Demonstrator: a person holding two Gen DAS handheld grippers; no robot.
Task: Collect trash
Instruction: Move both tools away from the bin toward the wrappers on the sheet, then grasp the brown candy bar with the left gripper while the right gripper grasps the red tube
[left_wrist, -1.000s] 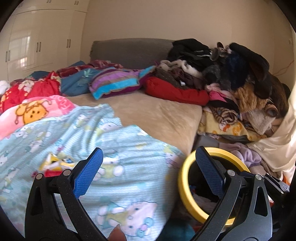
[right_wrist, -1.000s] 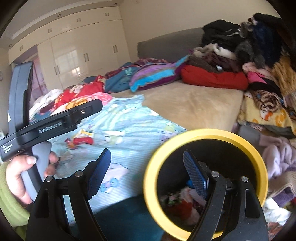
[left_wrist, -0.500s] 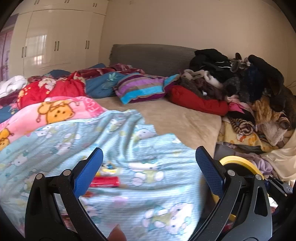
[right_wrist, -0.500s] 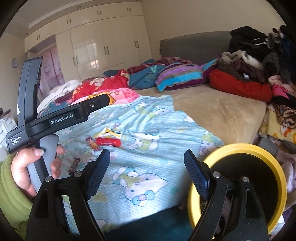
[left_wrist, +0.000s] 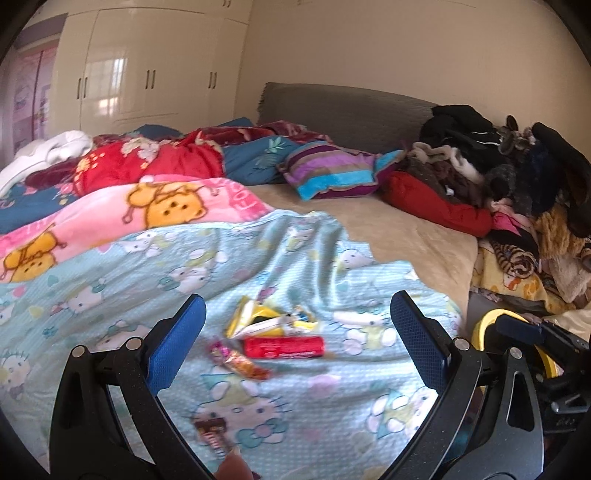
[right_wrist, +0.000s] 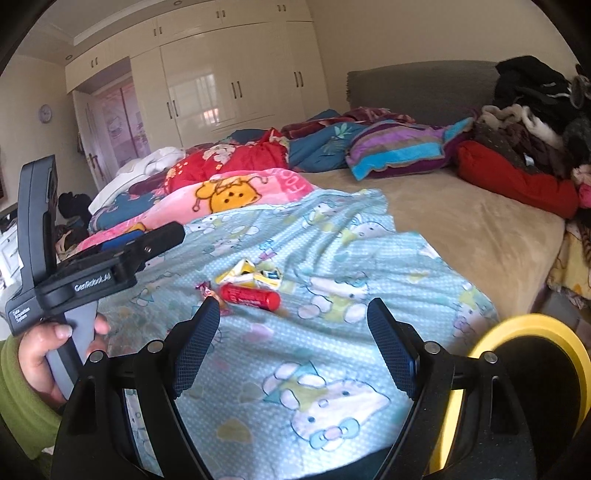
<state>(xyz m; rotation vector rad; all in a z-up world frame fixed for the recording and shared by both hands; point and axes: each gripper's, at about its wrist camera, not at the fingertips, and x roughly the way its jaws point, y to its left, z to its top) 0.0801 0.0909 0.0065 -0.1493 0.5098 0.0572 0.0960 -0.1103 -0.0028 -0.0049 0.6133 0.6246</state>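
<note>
Both our left gripper (left_wrist: 295, 339) and right gripper (right_wrist: 293, 341) are wide open and empty, so we aim at the red tube (left_wrist: 283, 347) at 12 o'clock on the blanket (left_wrist: 332, 398), squeeze softly, then carry it to the yellow bin (right_wrist: 517, 387) at 3 o'clock.

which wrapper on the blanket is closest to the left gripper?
The brown wrapper, lying at the bottom of the left wrist view just ahead of the fingers. The red tube, pink-orange candy wrapper and yellow wrapper lie farther out.

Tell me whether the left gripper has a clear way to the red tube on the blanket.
Probably yes. The left gripper is open and empty, and the red tube lies uncovered on the blanket ahead between its fingers. Wrappers lie just beside it.
</note>
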